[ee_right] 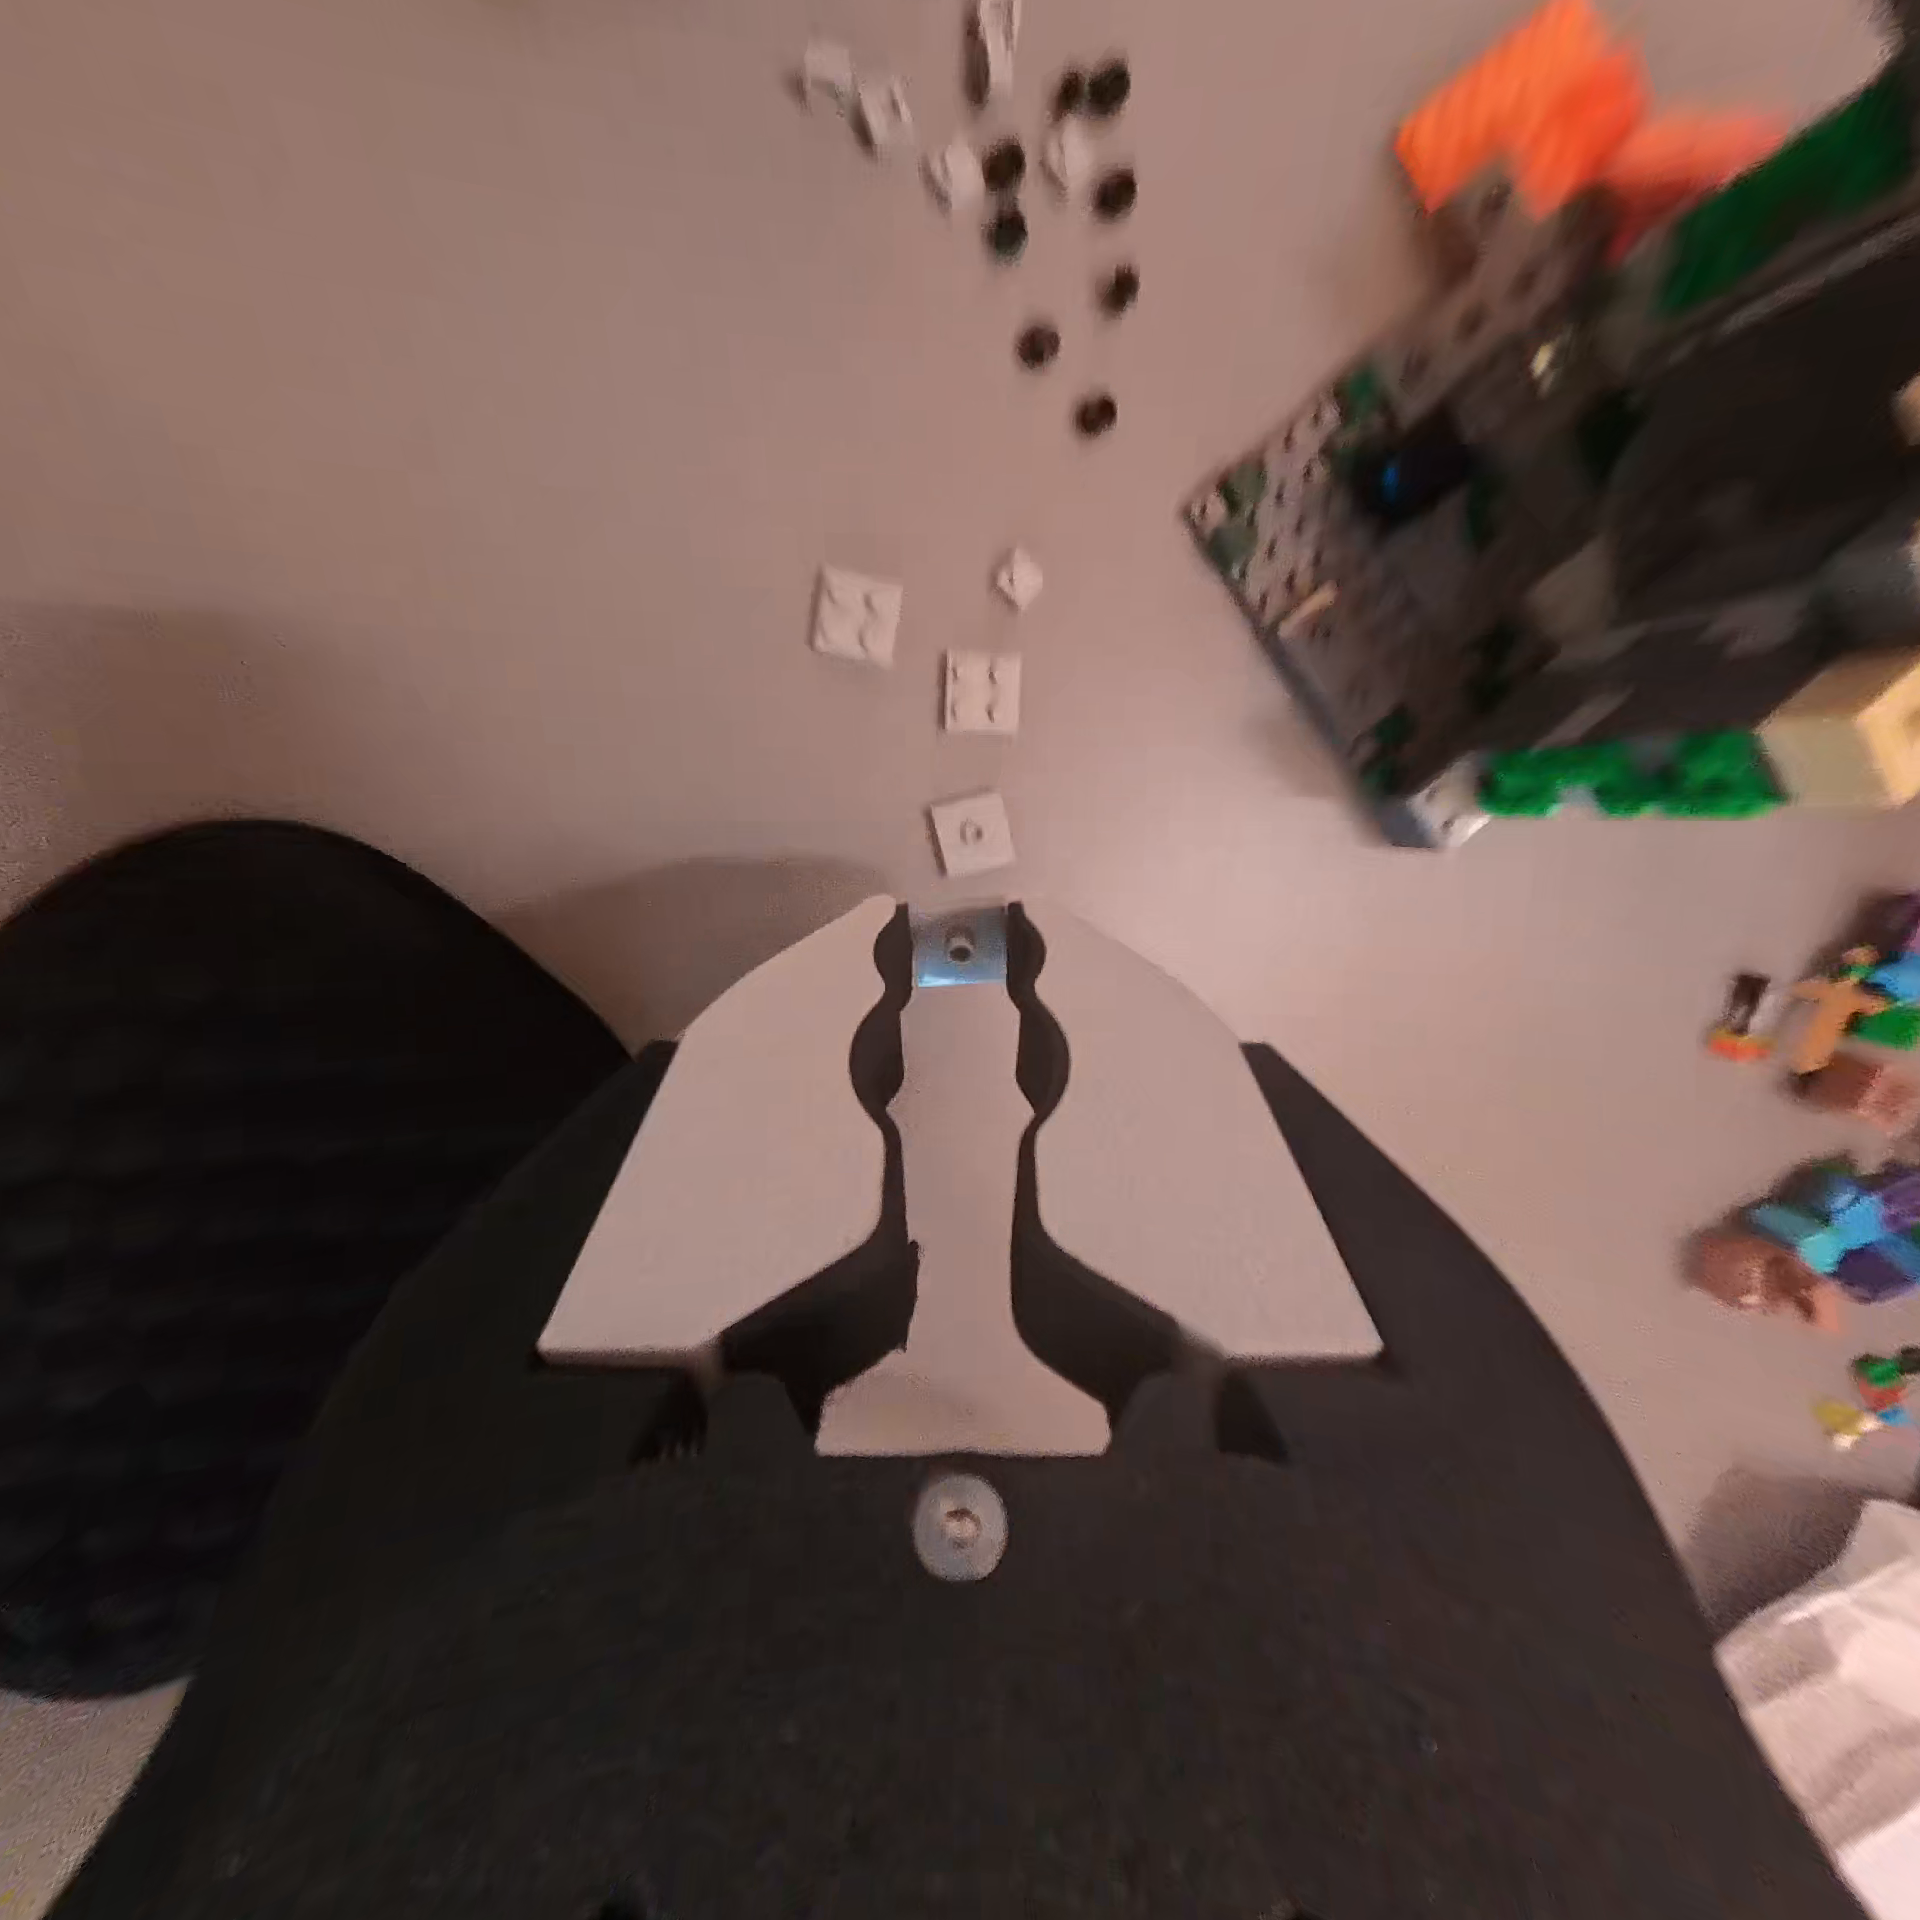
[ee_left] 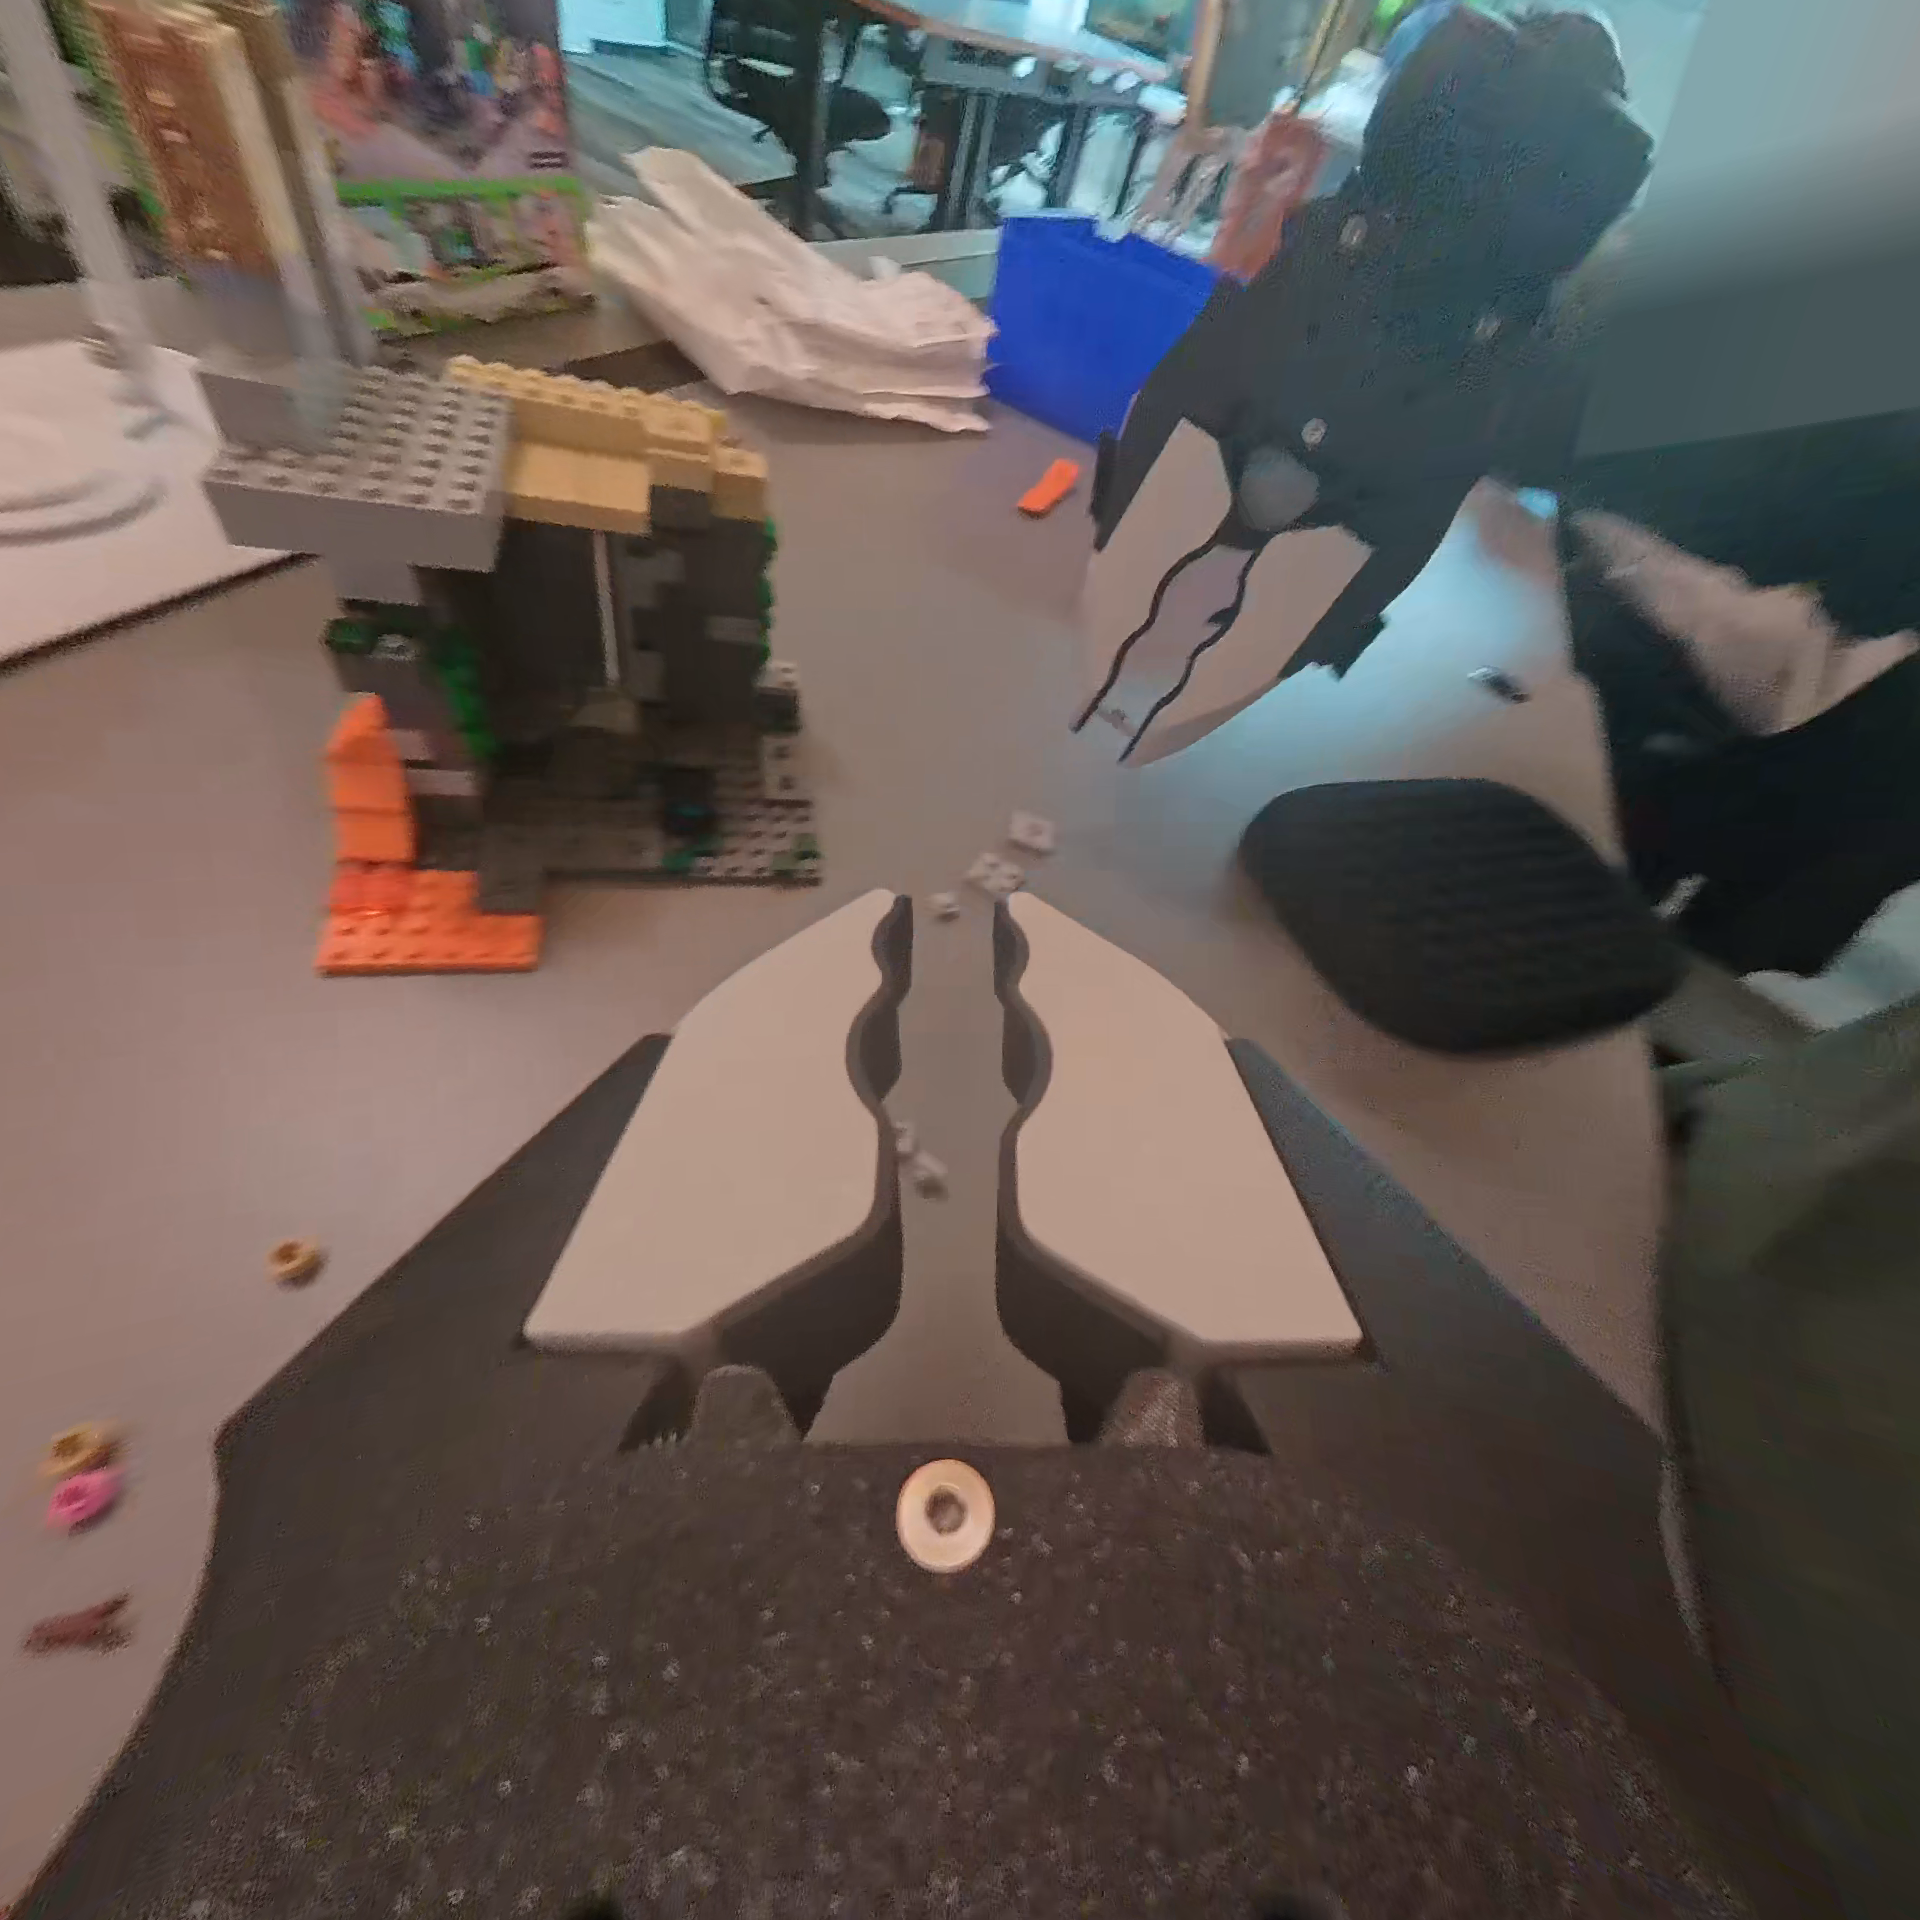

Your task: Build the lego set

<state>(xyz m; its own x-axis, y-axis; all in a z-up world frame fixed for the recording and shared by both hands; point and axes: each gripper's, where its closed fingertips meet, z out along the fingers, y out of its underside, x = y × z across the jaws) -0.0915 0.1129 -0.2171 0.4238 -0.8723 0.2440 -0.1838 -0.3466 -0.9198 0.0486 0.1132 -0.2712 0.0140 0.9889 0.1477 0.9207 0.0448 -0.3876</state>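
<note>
Gripping a small grey plate between its tips, right claw narrowly parted, left claw open, bare.

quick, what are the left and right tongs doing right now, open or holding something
Left tongs: open, nothing between the tips, above small grey pieces on the table.
Right tongs: closed on a small grey square plate with one stud.
</note>
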